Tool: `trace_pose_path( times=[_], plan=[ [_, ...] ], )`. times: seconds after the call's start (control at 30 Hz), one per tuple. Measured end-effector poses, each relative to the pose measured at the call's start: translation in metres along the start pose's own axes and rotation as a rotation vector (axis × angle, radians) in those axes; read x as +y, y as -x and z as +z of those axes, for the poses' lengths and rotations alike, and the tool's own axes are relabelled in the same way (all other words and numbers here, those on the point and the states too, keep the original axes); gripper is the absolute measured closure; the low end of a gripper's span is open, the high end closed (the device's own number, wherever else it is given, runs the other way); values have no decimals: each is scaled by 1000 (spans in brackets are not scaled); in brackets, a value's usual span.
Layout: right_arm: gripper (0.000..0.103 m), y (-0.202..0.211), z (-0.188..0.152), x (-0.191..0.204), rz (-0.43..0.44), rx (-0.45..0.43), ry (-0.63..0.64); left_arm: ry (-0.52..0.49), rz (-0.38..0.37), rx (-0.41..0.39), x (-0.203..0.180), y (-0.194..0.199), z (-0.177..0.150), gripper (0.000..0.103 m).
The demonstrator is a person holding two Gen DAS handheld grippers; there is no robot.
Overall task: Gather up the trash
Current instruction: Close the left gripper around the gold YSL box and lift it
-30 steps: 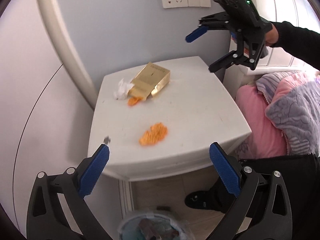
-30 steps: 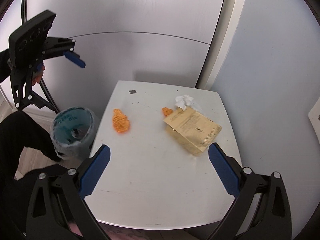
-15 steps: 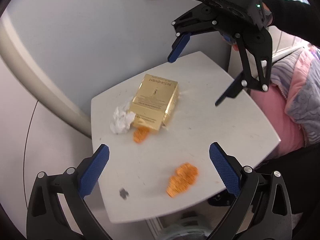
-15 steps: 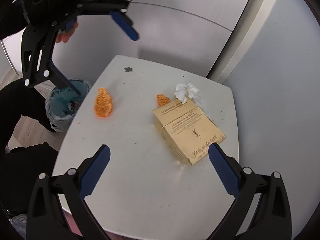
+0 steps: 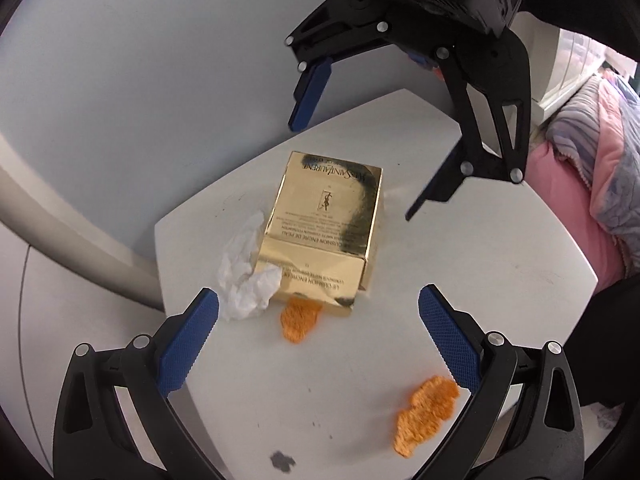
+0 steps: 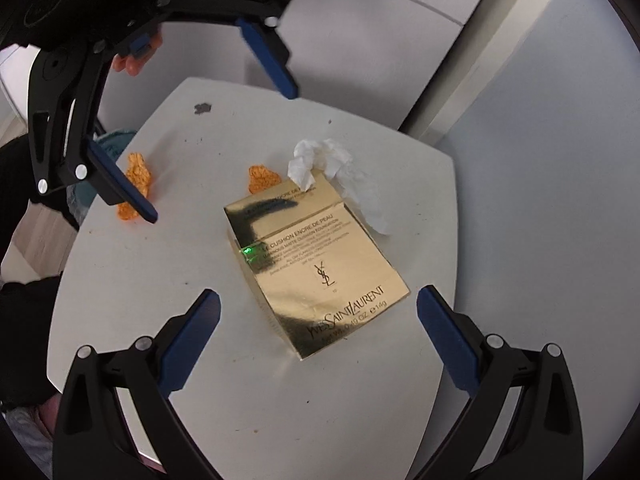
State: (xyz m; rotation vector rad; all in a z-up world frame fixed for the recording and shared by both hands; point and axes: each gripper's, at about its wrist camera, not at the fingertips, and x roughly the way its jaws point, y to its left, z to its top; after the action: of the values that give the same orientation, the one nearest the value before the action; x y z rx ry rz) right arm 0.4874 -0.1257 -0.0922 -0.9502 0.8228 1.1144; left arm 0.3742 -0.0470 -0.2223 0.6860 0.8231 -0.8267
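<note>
On the white table (image 6: 420, 360), close under the wide-spread right gripper (image 6: 318, 334), lies the shiny gold box (image 6: 316, 268), flat and smooth, so its fingers may slip off. Past it sit 1 crumpled tissue (image 6: 332, 168) and 2 orange scraps (image 6: 262, 178). Farther off, the left gripper (image 6: 216, 140) hangs spread too; they could bump.

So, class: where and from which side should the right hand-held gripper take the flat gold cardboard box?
Grip the flat gold cardboard box across its two long edges, coming from above. It lies flat on the white table, and its near end is clear; crumpled white tissue crowds the far end.
</note>
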Motion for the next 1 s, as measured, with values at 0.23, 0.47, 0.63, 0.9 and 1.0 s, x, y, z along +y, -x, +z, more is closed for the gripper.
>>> trace_pose_path(
  times=[0.23, 0.47, 0.63, 0.9, 1.0],
  plan=[
    [7, -19, 1, 0, 6, 44, 72, -22, -29, 6, 9, -22, 2, 6],
    [7, -33, -4, -3, 5, 66, 118, -50, -44, 8, 14, -41, 3, 6],
    [7, -41, -5, -2, 23, 64, 126, -67, -70, 4, 18, -54, 4, 6],
    [7, -46, -4, -2, 43, 51, 128, -56, -123, -4, 24, -69, 0, 6],
    [7, -47, -3, -3, 51, 38, 119, -29, -153, -26, 30, -69, -3, 6]
  ],
)
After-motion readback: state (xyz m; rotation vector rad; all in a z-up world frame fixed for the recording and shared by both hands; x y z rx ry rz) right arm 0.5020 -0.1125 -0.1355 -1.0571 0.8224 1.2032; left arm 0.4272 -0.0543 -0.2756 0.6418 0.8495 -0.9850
